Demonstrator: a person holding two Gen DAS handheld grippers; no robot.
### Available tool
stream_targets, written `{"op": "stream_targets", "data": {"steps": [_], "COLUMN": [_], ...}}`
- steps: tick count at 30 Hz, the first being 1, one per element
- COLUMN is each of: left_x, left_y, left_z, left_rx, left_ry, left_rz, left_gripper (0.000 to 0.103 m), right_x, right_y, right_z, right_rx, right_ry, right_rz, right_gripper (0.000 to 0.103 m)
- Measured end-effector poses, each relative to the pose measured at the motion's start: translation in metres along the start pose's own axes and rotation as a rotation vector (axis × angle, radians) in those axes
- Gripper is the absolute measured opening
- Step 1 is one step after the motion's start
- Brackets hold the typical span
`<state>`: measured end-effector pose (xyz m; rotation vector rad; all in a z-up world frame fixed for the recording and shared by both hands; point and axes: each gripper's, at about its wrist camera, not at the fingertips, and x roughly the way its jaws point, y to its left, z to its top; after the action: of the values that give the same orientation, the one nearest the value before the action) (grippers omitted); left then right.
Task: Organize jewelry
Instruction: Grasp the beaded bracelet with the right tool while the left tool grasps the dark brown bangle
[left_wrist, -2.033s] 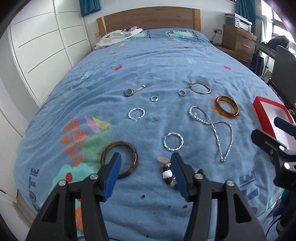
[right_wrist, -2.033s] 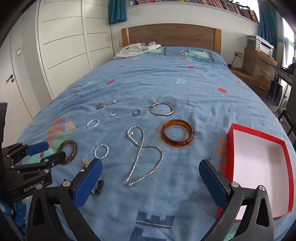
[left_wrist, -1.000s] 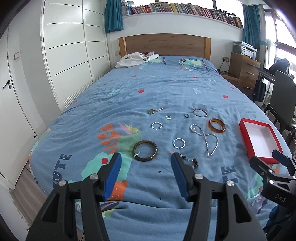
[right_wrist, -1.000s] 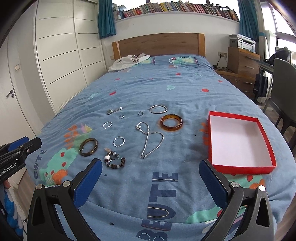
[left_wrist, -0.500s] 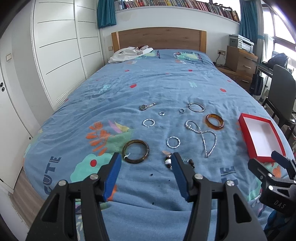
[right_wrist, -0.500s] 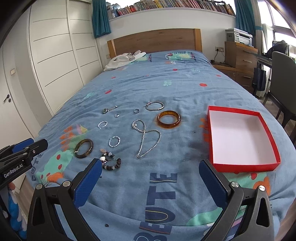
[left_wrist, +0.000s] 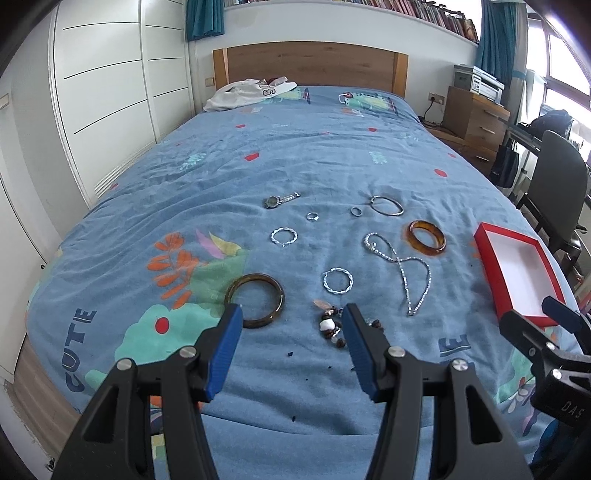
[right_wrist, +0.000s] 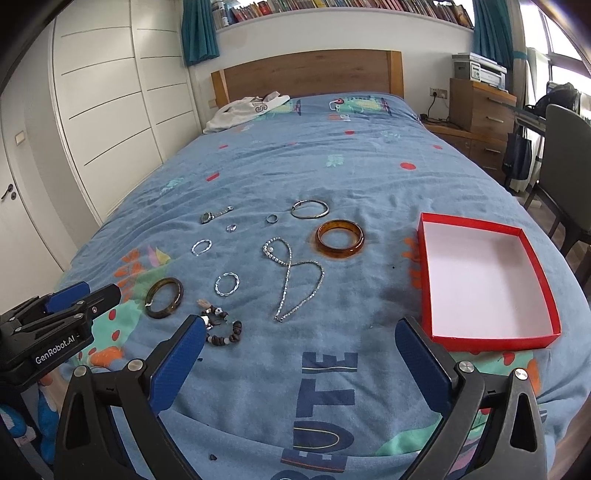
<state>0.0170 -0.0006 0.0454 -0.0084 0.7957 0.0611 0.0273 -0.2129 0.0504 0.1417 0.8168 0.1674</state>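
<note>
Jewelry lies spread on a blue bedspread. A dark brown bangle (left_wrist: 255, 300) (right_wrist: 164, 297) and a beaded bracelet (left_wrist: 332, 326) (right_wrist: 221, 328) lie nearest. A twisted silver bracelet (left_wrist: 337, 280), a silver chain necklace (left_wrist: 400, 264) (right_wrist: 295, 275), an amber bangle (left_wrist: 426, 237) (right_wrist: 340, 237), a thin silver bangle (left_wrist: 386, 205), small rings and a watch (left_wrist: 280, 200) lie beyond. An empty red box (right_wrist: 484, 275) (left_wrist: 517, 275) sits at the right. My left gripper (left_wrist: 291, 328) is open above the near bed edge, empty. My right gripper (right_wrist: 301, 347) is wide open, empty.
A white garment (left_wrist: 251, 94) lies by the wooden headboard (left_wrist: 310, 66). White wardrobe doors (left_wrist: 103, 103) line the left wall. A wooden dresser (left_wrist: 476, 118) and a dark chair (left_wrist: 554, 184) stand to the right of the bed.
Both grippers pulled back from the bed and have come closer again over the last second. No jewelry has moved. Both stay open and empty.
</note>
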Motion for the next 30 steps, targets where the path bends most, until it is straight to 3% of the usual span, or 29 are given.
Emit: {"op": "stream_targets", "data": {"steps": [4,15,30], "left_x": [0.006,0.030,0.078], "left_y": [0.010,0.077,0.072], "left_z": [-0.003,-0.015,-0.016], "left_rx": [-0.016,-0.143,-0.133], "left_ry": [0.017,0.056,0.127], "left_rz": [0.011,0.026,-0.041], "left_gripper": [0.054,0.054,0.054], "right_x": [0.006,0.036,0.083], "right_y": [0.002,0.004,0.008], "right_z": [-0.001,-0.005,-0.016], "right_rx": [-0.002,-0.011,-0.027], "right_ry": [0.015,0.077,0.169], "right_rz": [0.014,0.092,0.200], "right_gripper": [0.089,0.075,0.065]}}
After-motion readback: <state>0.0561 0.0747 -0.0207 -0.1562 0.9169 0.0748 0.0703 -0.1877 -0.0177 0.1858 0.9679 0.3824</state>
